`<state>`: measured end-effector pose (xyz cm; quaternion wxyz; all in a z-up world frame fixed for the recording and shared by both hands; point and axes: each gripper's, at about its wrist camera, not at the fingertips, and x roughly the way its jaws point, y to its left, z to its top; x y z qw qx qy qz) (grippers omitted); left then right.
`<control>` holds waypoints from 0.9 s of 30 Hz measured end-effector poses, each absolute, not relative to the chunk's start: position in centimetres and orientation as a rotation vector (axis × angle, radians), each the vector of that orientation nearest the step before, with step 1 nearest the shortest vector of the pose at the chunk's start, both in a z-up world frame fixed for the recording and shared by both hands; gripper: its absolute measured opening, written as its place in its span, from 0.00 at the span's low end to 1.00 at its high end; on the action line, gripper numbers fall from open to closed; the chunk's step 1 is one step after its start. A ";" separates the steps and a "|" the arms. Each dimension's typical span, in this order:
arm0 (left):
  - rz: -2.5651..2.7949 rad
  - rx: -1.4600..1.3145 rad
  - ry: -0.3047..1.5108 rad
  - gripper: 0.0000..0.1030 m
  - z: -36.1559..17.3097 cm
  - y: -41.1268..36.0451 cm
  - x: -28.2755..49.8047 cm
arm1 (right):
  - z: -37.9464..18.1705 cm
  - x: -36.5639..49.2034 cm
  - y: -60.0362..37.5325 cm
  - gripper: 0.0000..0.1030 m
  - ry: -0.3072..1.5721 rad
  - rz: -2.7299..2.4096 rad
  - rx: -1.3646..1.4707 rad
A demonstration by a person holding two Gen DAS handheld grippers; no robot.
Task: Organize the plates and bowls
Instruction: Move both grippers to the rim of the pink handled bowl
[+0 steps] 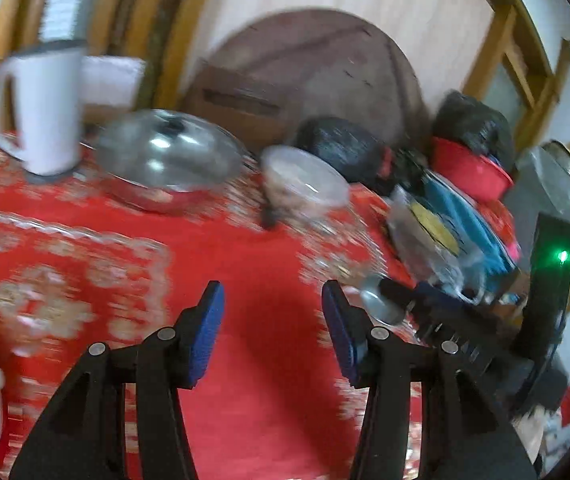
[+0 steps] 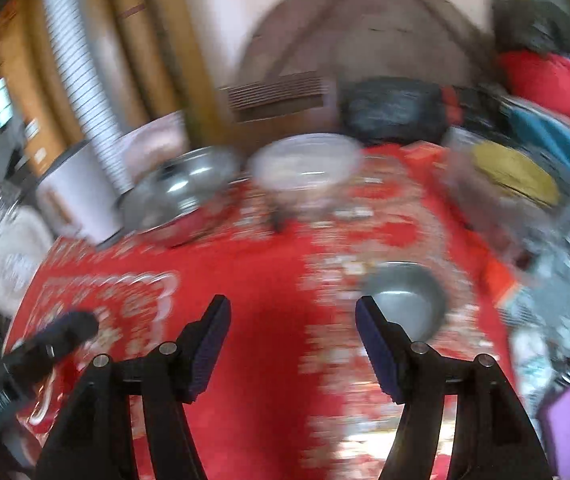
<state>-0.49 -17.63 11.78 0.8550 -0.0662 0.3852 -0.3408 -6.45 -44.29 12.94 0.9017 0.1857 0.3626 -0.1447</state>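
From the left wrist view, the left gripper [image 1: 273,300] hung with its jaws spread wide and nothing between them, above the counter [image 1: 253,264] covered by a red cloth with pale patterns. Ahead and slightly right of it stood a clear plastic bowl [image 1: 305,180], mouth tipped toward the camera; being round, it had no long axis to speak of. Ahead and to the left sat a shiny steel domed lid [image 1: 169,152] on its pan, beside a white electric kettle [image 1: 45,108]. Just right of the gripper lay a small round steel dish [image 1: 381,300], partly hidden by the other tool.

From the right wrist view, the right gripper [image 2: 293,316] was likewise wide apart and empty. The small steel dish [image 2: 405,300] sat just right of its right finger, mouth up. The clear bowl [image 2: 305,160] was well ahead. Blur was heavy, so rims were hard to place.

The step seemed an approach to a first dish. It would likely go best by slowing down, squaring one finger inside the rim and one outside, and pinching the wall gently.
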 end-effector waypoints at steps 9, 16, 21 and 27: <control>-0.873 -0.119 0.926 0.47 5.3 -27.9 -3.4 | 7.8 -9.4 -54.9 0.65 0.747 -0.425 0.576; -0.874 -0.147 0.930 0.47 2.8 -30.8 -3.5 | 3.5 -8.1 -57.7 0.44 0.743 -0.486 0.621; -0.840 -0.141 0.937 0.47 1.0 -31.3 -2.8 | 2.0 -6.7 -58.1 0.38 0.798 -0.488 0.569; -0.847 -0.125 0.965 0.47 -0.2 -31.4 -2.4 | 0.7 -5.4 -57.8 0.21 0.854 -0.436 0.576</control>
